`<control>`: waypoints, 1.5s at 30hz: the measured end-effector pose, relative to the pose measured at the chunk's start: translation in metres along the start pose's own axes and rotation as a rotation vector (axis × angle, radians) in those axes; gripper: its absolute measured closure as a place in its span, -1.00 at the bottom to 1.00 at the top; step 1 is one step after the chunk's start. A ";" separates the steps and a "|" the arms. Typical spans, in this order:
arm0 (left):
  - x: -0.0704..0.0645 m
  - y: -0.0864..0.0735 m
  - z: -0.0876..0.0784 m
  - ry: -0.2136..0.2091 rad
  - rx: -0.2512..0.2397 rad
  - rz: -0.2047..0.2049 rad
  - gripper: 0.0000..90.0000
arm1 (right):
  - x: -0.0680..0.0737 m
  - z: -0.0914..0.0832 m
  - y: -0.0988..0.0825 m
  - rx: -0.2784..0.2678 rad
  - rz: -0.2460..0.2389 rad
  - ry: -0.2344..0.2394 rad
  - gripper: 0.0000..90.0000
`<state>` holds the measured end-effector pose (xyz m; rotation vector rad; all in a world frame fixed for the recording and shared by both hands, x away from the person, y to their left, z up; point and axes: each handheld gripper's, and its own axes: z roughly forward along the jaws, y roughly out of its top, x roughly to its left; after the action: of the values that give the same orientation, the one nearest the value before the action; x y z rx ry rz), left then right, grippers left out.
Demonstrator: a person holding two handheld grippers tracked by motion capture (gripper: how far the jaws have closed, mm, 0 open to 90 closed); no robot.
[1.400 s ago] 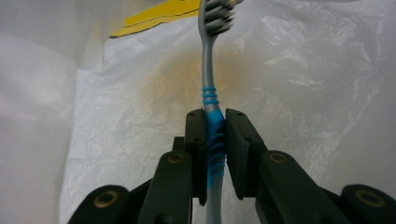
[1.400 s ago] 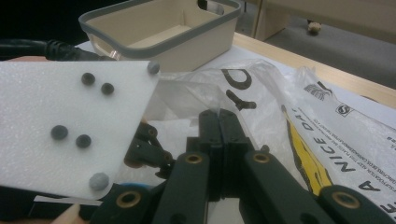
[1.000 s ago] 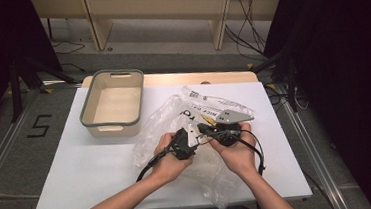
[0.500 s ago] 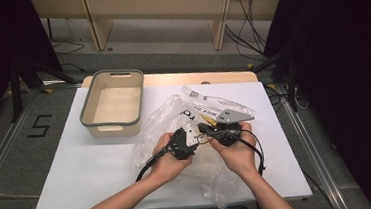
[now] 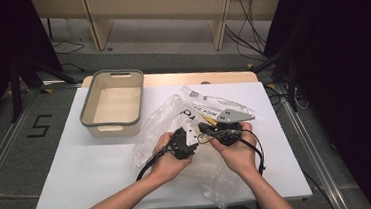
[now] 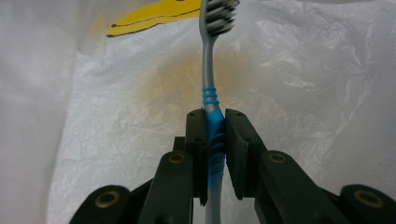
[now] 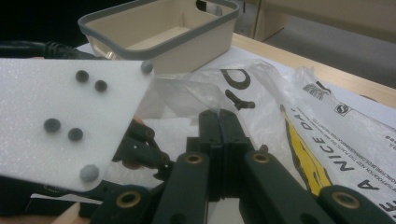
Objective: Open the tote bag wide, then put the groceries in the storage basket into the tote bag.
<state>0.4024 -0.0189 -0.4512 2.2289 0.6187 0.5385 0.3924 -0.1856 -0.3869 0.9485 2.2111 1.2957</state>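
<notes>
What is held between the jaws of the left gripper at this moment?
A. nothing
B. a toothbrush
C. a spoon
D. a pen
B: in the left gripper view the left gripper is closed on the blue and grey handle of a toothbrush, with its bristle head pointing away toward the plastic bag.

Crinkled glossy plastic bag (image 6: pixel 327 93); smooth plastic toothbrush (image 6: pixel 211 93); matt plastic bin (image 5: pixel 112 104).

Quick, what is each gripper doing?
Left gripper: closed on the grey-and-blue plastic toothbrush.
Right gripper: closed, pinching the clear plastic bag.
</notes>
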 end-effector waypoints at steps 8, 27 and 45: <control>0.002 0.000 0.000 0.005 0.000 -0.001 0.76 | 0.000 0.001 0.000 0.004 -0.003 -0.001 1.00; 0.004 -0.002 0.010 0.015 0.032 0.010 0.76 | 0.000 0.000 0.000 0.000 -0.002 -0.001 1.00; -0.005 0.002 0.024 0.004 0.049 0.111 0.75 | -0.004 -0.001 -0.002 0.004 0.005 -0.004 1.00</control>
<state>0.4116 -0.0366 -0.4654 2.3190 0.5168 0.5894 0.3942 -0.1894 -0.3880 0.9579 2.2106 1.2916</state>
